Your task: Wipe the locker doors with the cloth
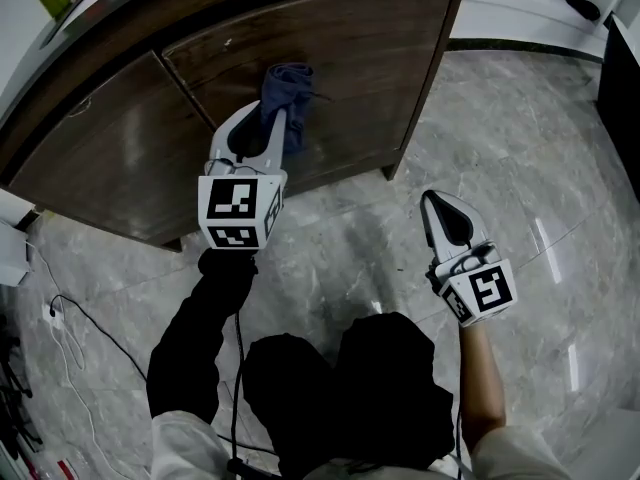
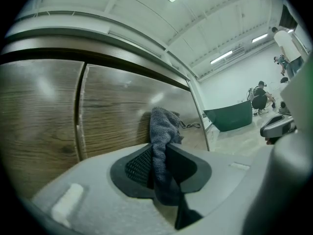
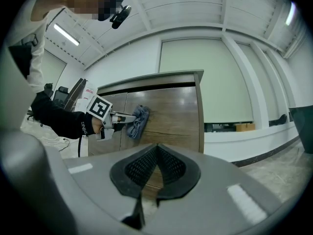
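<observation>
Cloth [image 1: 290, 83], blue-grey terry, bunched, pinched in left gripper [image 1: 278, 128] against dark wood-grain locker door [image 1: 370, 58], right gripper [image 1: 432, 200] closed, empty.

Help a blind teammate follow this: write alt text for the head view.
Seen from above, the left claw holds a blue-grey cloth against a dark wooden locker door. The right claw, shut and empty, hangs over the grey marble floor.

I see my left gripper [image 1: 282, 118] and right gripper [image 1: 435, 203] as pale grey shells with black mesh-textured pads [image 3: 142, 168]. Each carries a cube [image 1: 240, 211] of black-and-white square markers. My left arm wears a black sleeve [image 1: 190, 343], and a thin black cable [image 1: 237, 378] runs alongside it.
</observation>
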